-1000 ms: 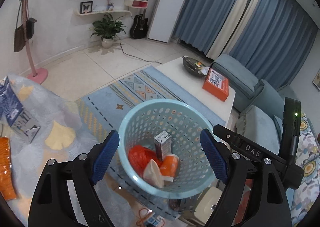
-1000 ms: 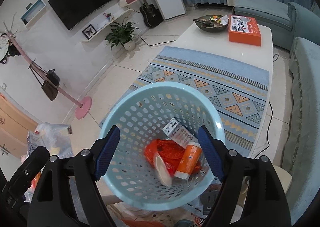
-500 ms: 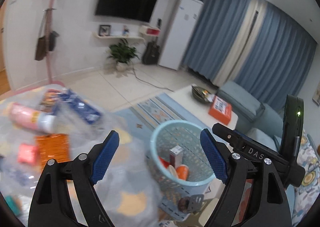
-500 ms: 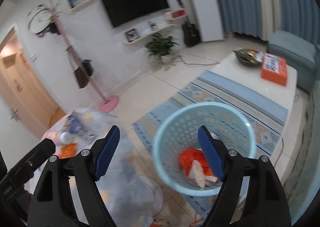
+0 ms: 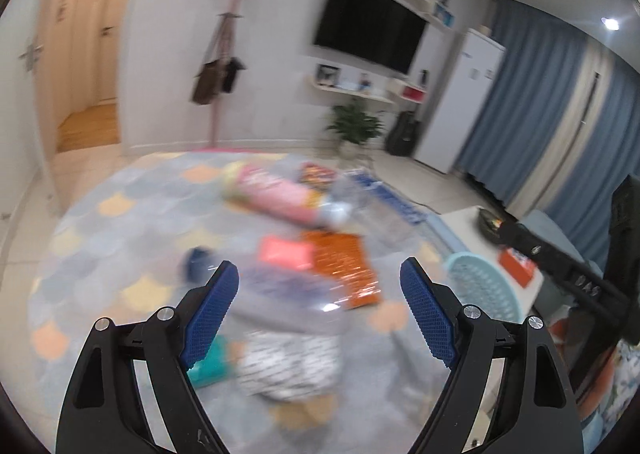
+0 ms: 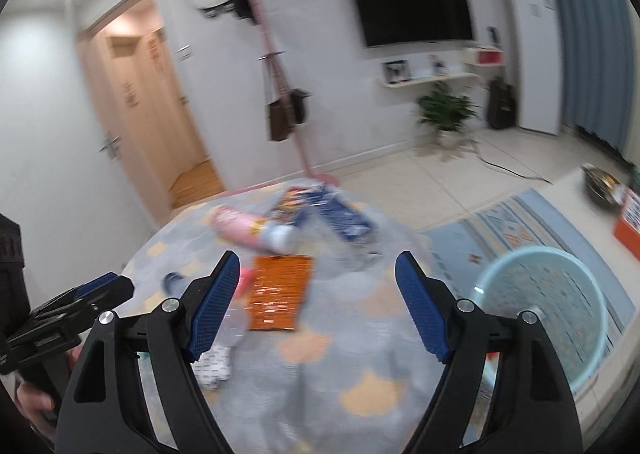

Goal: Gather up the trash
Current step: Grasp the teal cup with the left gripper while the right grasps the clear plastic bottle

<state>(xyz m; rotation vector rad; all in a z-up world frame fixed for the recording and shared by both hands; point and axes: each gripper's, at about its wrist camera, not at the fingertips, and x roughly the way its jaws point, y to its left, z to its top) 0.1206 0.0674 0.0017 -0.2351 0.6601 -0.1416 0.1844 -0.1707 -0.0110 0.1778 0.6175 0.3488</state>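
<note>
Both views are motion-blurred. Trash lies on a round table with a grey scalloped cloth (image 5: 120, 246): a pink tube (image 5: 280, 198), an orange packet (image 5: 344, 266), a pink packet (image 5: 286, 252), a blue packet (image 5: 392, 198) and a white patterned wrapper (image 5: 292, 362). The light blue basket (image 5: 486, 290) stands off the table's right edge. My left gripper (image 5: 320, 314) is open and empty above the table. My right gripper (image 6: 318, 306) is open and empty near the orange packet (image 6: 280, 290); the basket (image 6: 560, 306) is at its right.
A pink coat stand (image 6: 280, 86) with bags stands behind the table. A white low table (image 6: 592, 194) holds a dark bowl and an orange box (image 6: 628, 222). A patterned rug (image 6: 516, 218) lies between. A doorway (image 6: 160, 114) is at left.
Both grippers have swung up and left, away from over the basket to above the table with the trash. Both stay open and empty.
</note>
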